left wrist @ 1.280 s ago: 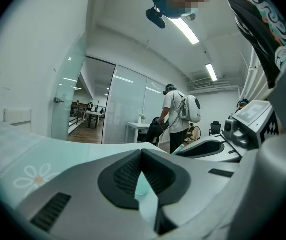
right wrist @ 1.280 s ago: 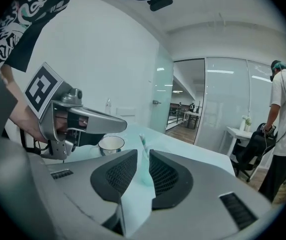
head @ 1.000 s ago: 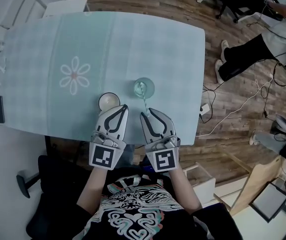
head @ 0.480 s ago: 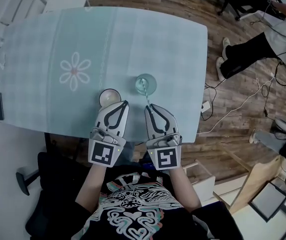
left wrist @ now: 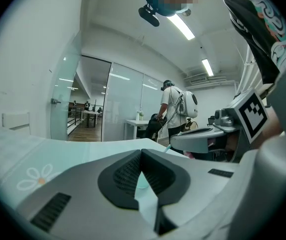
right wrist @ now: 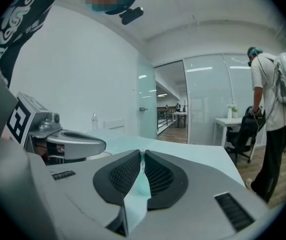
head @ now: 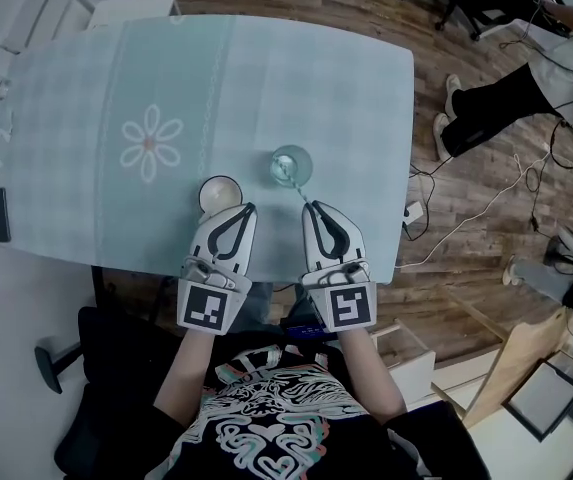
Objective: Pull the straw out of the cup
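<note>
right hand-held gripper (head: 313, 206) clamped on straw (head: 301, 191), cup (head: 291, 165) just ahead of its tips
jaws pinch the straw's upper end; lower end sits in the cup, ahead and slightly left. left hand-held gripper (head: 250, 209) alongside, jaws closed, empty. white bowl (head: 219, 194) just ahead-left of its tips, on the bench (head: 86, 88).

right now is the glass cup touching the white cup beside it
Apart. The head view shows a strip of bare table between the glass cup and the white cup.
</note>
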Tool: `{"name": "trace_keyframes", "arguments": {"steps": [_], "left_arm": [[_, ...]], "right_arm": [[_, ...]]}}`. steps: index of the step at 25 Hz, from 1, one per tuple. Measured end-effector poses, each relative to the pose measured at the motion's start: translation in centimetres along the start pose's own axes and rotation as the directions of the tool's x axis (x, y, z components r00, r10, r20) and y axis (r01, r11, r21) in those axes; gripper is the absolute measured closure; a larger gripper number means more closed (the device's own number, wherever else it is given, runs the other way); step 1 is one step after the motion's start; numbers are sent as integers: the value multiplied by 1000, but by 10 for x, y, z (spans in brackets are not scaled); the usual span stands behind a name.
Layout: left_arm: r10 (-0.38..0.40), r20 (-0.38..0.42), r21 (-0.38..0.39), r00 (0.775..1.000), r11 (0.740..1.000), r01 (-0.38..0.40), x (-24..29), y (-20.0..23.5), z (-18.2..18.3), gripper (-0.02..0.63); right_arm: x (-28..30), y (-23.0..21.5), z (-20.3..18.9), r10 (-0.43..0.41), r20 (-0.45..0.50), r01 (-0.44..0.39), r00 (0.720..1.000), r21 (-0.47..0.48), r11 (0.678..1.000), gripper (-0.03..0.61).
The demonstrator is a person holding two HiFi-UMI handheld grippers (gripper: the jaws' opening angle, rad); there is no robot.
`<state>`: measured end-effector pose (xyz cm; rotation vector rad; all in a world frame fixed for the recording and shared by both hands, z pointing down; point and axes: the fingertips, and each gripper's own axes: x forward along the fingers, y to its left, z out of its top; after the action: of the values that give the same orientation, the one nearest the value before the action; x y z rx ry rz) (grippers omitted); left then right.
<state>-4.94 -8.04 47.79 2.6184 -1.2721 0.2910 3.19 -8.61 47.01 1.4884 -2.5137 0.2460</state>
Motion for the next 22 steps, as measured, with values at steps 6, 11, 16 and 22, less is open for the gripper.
{"name": "trace_keyframes", "arguments": {"steps": [6,11,16,22], "left_arm": [[5,-30,15,1000,1000,-5,-3,-2,-9,620],[12,-32,20,999,1000,-11,-4,0,-11,620],[14,-41,8,999,1000,-13,-4,1,-12,620],[12,-41,-4,999,1000,-12,-3,2,-7,620]], "right_arm": [[-2,-11,-2,-27,35,25,999,72,997,541],[-1,-16,-1,-34,49,29,998,103,994,541],[0,-20,-1,-40,50,33,998,130,991,541],[2,-21,5,-40,51,32,998,139,990,541]]}}
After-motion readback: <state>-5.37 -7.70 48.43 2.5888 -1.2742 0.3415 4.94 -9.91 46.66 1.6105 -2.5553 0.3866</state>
